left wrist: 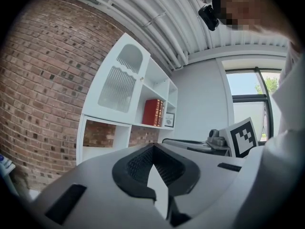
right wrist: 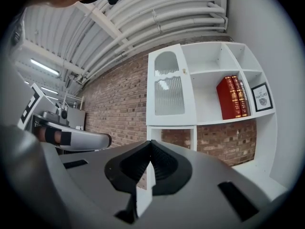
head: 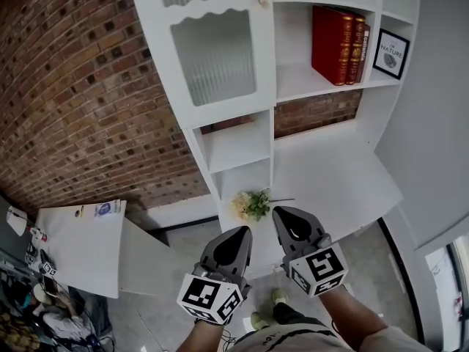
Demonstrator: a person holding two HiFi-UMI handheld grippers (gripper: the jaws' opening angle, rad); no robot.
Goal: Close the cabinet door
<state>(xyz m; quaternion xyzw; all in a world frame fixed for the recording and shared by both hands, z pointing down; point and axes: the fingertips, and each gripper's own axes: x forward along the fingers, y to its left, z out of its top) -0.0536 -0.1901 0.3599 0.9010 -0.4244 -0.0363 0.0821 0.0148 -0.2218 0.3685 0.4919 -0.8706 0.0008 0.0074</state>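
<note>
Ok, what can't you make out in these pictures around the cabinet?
- Behind the cabinet door: the ribbed glass blurs whatever is inside, in all three views.
- Red books: spine titles too small to read, head view.
- Clutter at bottom left: cut off by the edge, head view.

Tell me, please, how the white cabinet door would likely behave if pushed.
The cabinet door looks like a stiff framed panel, so it would probably swing, not flex. Its ribbed pane looks like glass, possibly fragile; pushing the frame seems safer.
</note>
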